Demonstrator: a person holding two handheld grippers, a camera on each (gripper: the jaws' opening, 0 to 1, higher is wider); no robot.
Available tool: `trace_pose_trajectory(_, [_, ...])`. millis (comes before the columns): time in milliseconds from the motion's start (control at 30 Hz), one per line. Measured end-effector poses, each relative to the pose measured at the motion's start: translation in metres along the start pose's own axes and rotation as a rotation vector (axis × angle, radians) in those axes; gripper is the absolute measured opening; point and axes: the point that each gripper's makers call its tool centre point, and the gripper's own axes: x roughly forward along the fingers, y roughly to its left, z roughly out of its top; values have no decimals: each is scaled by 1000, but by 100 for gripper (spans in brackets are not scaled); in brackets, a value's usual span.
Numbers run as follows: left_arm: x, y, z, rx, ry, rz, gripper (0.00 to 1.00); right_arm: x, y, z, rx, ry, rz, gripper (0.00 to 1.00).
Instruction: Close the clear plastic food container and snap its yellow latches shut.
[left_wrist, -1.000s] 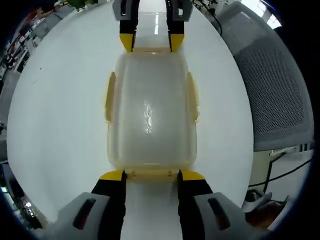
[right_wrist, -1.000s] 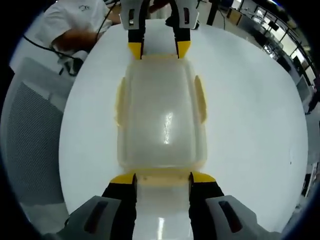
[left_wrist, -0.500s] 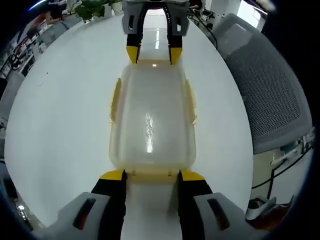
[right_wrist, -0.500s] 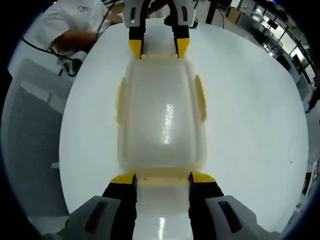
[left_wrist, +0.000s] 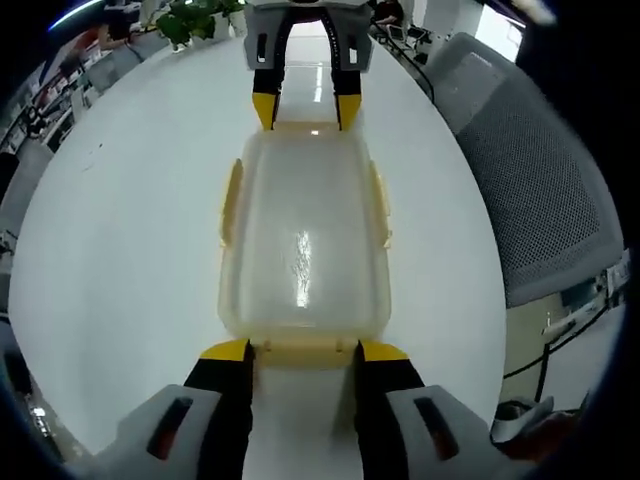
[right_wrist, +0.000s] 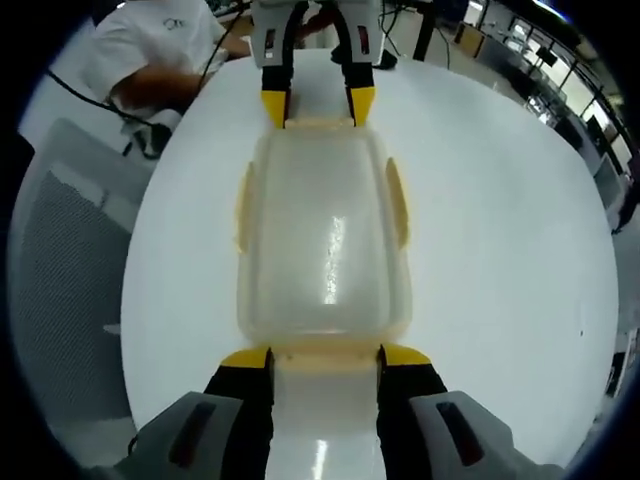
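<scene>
On the white round table (left_wrist: 120, 250), the clear plastic container (left_wrist: 303, 240) lies between your two grippers, its lid on top and its long axis running from one gripper to the other. In the left gripper view, your left gripper (left_wrist: 303, 349) has its two yellow-tipped jaws spread apart, one at each corner of the container's near short end, with the yellow latch (left_wrist: 303, 351) of that end lying in the gap between them; the tips sit right against the rim, but you cannot tell from here whether they press on it. At the far short end your right gripper (left_wrist: 305, 112) comes in from the top of that view, its jaws also parted and its tips at the far rim. In the right gripper view the same layout repeats from the other side: your right gripper (right_wrist: 324, 355) straddles the latch (right_wrist: 324, 354) at its end with jaws apart, and your left gripper (right_wrist: 318, 108) stands at the opposite end. The long side latches (right_wrist: 397, 203) lie along the container's side walls. A grey mesh chair (left_wrist: 540, 190) stands beside the table, and a person in a white shirt (right_wrist: 150, 50) leans at the table's edge.
</scene>
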Motion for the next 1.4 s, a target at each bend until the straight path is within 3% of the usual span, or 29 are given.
trace_pose_trajectory(333, [-10,-5,-7,2,-14,-11,38,-1,5,12,12,-27,13,39])
trace_pose_trajectory(800, [-27,-4,11,9,-42,7,38,-29,6,11,3,-31,-1,39])
trace_pose_trajectory(1400, [-61,-4,28,25,-22,-1,38,-63,9,20,21,-57,-1,39])
